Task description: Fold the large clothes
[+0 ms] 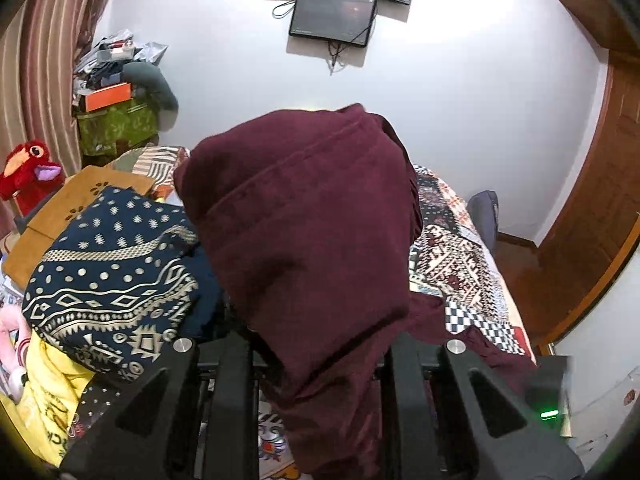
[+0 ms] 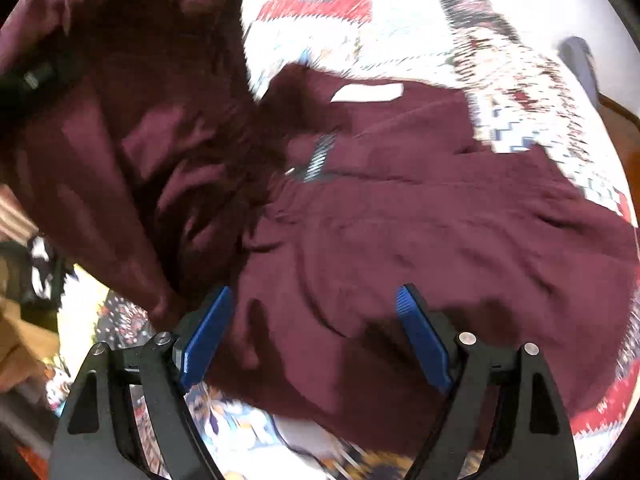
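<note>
A: Left claw (image 1: 320, 344), status? Its fingers are hidden behind the maroon garment (image 1: 308, 216).

B: Can't tell for certain whether it's clamped. The cloth rises from between the black finger frames and fills the centre of the left wrist view, which fits a pinch holding it up. That is my judgement; the tips themselves are covered.

A: Why hold it that high?

B: Probably to lift one edge clear of the bed (image 1: 460, 248) so the rest hangs straight before folding.

A: Right claw (image 2: 316, 332)?

B: Jaws apart, with blue pads (image 2: 208, 332) either side of the cloth at lower centre and nothing pinched. The right wrist view is motion-blurred.

A: Where's the rest of the garment?

B: Spread on the patterned bedcover, centre to right of the right wrist view, white label (image 2: 368, 93) and zipper (image 2: 318, 158) showing. A blue patterned cloth (image 1: 116, 276) sits at left.

A: Risk?

B: The spread part looks bunched and needs smoothing.
</note>
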`<state>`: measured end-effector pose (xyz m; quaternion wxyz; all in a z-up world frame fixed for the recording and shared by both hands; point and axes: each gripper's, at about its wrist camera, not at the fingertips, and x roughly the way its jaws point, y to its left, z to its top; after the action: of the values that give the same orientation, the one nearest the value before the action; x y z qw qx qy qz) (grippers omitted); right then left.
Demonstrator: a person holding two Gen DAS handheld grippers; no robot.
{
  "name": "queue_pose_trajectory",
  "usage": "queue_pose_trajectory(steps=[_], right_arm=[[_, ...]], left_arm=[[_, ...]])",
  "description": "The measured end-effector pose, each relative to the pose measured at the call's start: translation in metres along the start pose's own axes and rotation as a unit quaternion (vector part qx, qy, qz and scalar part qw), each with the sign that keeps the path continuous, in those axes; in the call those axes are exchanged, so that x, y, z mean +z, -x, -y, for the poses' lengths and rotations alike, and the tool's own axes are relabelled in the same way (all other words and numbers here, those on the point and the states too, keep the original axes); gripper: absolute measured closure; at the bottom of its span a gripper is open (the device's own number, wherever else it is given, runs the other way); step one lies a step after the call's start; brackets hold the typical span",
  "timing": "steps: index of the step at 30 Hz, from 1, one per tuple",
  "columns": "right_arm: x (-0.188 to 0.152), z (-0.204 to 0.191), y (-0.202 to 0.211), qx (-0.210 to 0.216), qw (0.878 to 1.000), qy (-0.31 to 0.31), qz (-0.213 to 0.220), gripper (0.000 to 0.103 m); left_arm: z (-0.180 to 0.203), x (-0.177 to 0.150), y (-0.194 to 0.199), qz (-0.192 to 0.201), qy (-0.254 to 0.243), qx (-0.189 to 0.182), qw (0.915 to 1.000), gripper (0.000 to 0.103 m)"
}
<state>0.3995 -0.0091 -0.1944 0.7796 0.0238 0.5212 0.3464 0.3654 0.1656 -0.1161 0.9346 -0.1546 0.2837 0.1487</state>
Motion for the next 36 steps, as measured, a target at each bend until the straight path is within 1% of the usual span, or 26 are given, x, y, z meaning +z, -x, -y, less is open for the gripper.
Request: queue_pose_trajectory(steps=[2, 4, 7, 8, 10, 11, 12, 13, 14, 17, 21, 23, 25, 26, 27, 28, 30, 31, 33, 34, 35, 36], right_arm=[[-0.008, 0.025, 0.029, -0.032, 0.999, -0.021, 0.036, 0.021], [-0.02, 0.051, 0.051, -0.073, 0.995, -0.044, 0.058, 0.021], [-0.034, 0.092, 0.068, -0.125, 0.987, -0.082, 0.062, 0.021], [-0.045, 0.11, 0.07, -0.143, 0.983, -0.102, 0.059, 0.021], [-0.055, 0.134, 0.064, -0.154, 0.979, -0.129, 0.043, 0.021], [-0.063, 0.146, 0.057, -0.156, 0.977, -0.144, 0.025, 0.021], [-0.07, 0.156, 0.049, -0.145, 0.977, -0.158, 0.012, 0.021], [-0.076, 0.164, 0.041, -0.123, 0.977, -0.176, 0.009, 0.019], [-0.079, 0.166, 0.037, -0.115, 0.976, -0.185, 0.011, 0.017], [-0.081, 0.167, 0.035, -0.117, 0.976, -0.183, 0.017, 0.016], [-0.08, 0.17, 0.034, -0.113, 0.977, -0.179, 0.015, 0.015], [-0.077, 0.173, 0.036, -0.101, 0.978, -0.183, 0.014, 0.015], [-0.081, 0.175, 0.041, -0.089, 0.978, -0.189, 0.012, 0.015], [-0.082, 0.172, 0.042, -0.085, 0.978, -0.192, 0.011, 0.016], [-0.084, 0.173, 0.043, -0.082, 0.978, -0.194, 0.01, 0.016], [-0.087, 0.174, 0.047, -0.082, 0.978, -0.194, 0.01, 0.016], [-0.091, 0.173, 0.053, -0.087, 0.978, -0.19, 0.013, 0.016], [-0.094, 0.173, 0.058, -0.091, 0.978, -0.187, 0.015, 0.016], [-0.099, 0.174, 0.066, -0.101, 0.977, -0.187, 0.017, 0.016], [-0.101, 0.174, 0.07, -0.11, 0.976, -0.186, 0.017, 0.016], [-0.103, 0.175, 0.075, -0.116, 0.976, -0.184, 0.019, 0.016], [-0.106, 0.175, 0.081, -0.12, 0.976, -0.182, 0.023, 0.016]], left_arm=[[0.009, 0.001, 0.0, 0.003, -0.005, -0.004, 1.0, 0.086], [0.017, 0.003, -0.002, 0.004, -0.011, -0.005, 0.9999, 0.086], [0.034, 0.004, -0.003, 0.0, -0.022, -0.013, 0.9997, 0.086], [0.041, 0.004, -0.004, -0.001, -0.026, -0.017, 0.9995, 0.086], [0.057, 0.002, -0.005, -0.005, -0.034, -0.028, 0.999, 0.086], [0.068, 0.002, -0.008, -0.008, -0.038, -0.036, 0.9986, 0.086], [0.077, 0.001, -0.009, -0.01, -0.042, -0.044, 0.9981, 0.086], [0.088, 0.0, -0.011, -0.013, -0.048, -0.052, 0.9974, 0.086], [0.101, -0.001, -0.014, -0.018, -0.056, -0.062, 0.9964, 0.086], [0.135, -0.008, -0.019, -0.03, -0.086, -0.083, 0.9924, 0.086], [0.182, -0.031, -0.029, -0.06, -0.139, -0.12, 0.9812, 0.086], [0.198, -0.051, -0.038, -0.09, -0.168, -0.135, 0.9724, 0.086], [0.204, -0.069, -0.05, -0.124, -0.191, -0.139, 0.9639, 0.086], [0.205, -0.08, -0.056, -0.144, -0.202, -0.143, 0.958, 0.086], [0.203, -0.086, -0.059, -0.156, -0.206, -0.148, 0.9545, 0.086], [0.2, -0.093, -0.063, -0.174, -0.206, -0.159, 0.9498, 0.086], [0.192, -0.102, -0.065, -0.2, -0.193, -0.182, 0.9431, 0.086], [0.189, -0.105, -0.064, -0.205, -0.192, -0.19, 0.9406, 0.086], [0.191, -0.113, -0.058, -0.211, -0.213, -0.197, 0.9333, 0.085], [0.193, -0.119, -0.055, -0.211, -0.237, -0.197, 0.9278, 0.085], [0.194, -0.123, -0.051, -0.209, -0.252, -0.193, 0.9249, 0.084], [0.196, -0.128, -0.045, -0.206, -0.269, -0.187, 0.9221, 0.081]])
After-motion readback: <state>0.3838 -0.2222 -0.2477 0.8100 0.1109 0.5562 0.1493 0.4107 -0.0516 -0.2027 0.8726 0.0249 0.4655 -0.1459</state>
